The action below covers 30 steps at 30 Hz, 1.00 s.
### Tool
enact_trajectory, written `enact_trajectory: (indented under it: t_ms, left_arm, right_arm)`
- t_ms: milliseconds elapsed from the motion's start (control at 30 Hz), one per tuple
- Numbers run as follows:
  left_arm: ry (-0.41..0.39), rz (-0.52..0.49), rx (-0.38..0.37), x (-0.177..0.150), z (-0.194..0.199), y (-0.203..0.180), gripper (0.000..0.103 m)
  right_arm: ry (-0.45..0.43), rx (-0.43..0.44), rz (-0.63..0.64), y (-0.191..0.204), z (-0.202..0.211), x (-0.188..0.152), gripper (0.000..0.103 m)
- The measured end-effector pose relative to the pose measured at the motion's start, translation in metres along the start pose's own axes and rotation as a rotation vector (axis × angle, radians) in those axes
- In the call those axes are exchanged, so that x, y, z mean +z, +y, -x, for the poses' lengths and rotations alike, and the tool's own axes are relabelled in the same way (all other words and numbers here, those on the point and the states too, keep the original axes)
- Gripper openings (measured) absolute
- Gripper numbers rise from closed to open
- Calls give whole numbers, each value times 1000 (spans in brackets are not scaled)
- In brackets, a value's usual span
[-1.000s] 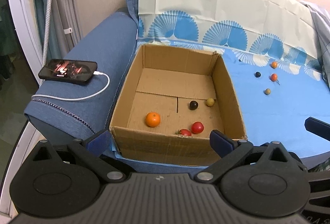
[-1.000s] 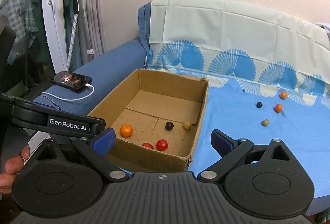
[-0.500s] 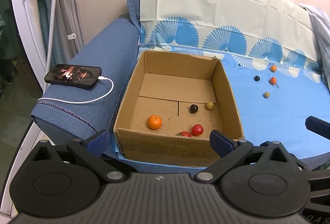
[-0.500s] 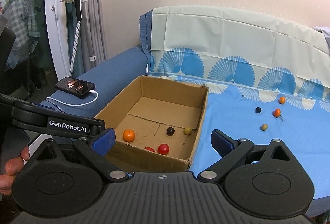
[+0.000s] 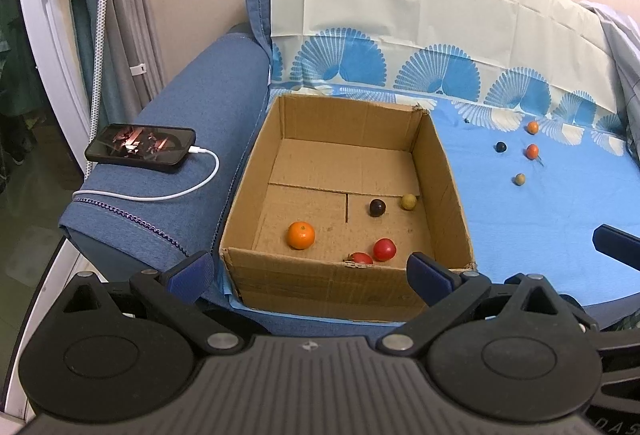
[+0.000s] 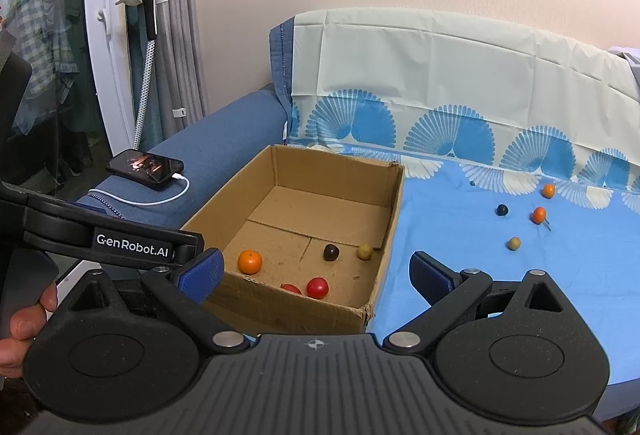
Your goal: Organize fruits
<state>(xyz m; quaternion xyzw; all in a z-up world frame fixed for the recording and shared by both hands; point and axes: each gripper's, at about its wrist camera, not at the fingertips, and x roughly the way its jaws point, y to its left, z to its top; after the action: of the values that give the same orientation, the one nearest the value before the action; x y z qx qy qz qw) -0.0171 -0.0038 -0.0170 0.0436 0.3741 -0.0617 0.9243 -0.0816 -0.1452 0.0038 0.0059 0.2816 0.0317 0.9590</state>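
Observation:
An open cardboard box [image 5: 452, 203] [image 6: 394, 211] sits on the sofa seat. Inside lie an orange [image 5: 301, 235] [image 6: 249, 261], two red tomatoes [image 5: 385, 249] [image 6: 317, 287], a dark fruit [image 5: 377, 207] [image 6: 331, 252] and a yellowish fruit [image 5: 408, 201] [image 6: 365, 251]. On the blue cloth to the right lie a dark fruit [image 5: 501, 146] [image 6: 501, 210], two small orange fruits [image 5: 531, 151] [image 6: 539, 214] and a tan fruit [image 5: 519, 179] [image 6: 514, 243]. My left gripper [image 5: 310, 269] is open and empty before the box's near wall. My right gripper [image 6: 316, 271] is open and empty, also short of the box.
A phone [image 5: 141, 147] [image 6: 145, 168] on a white charging cable [image 5: 176, 193] lies on the blue armrest left of the box. A patterned cloth [image 5: 440, 35] drapes the sofa back. A white stand [image 6: 148, 7] and curtains are at far left.
Both grippers have drawn back and up a little, so the box and fruits look slightly farther away. No fruit has moved.

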Motion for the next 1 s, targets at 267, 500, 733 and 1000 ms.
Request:
enact_trajectory:
  t_ms: [267, 500, 733, 1000]
  left_arm:
    - [19, -11, 2, 3, -8, -3, 103]
    - [41, -22, 2, 8, -19, -9, 103]
    - [72, -41, -2, 16, -33, -21, 103]
    - [104, -74, -38, 31, -53, -55, 103]
  right_arm:
    - [15, -1, -21, -4, -7, 0, 99]
    - [28, -5, -43, -9, -16, 0, 99]
    - [43, -17, -86, -23, -27, -2, 99]
    - [46, -92, -141, -68, -35, -3, 99]
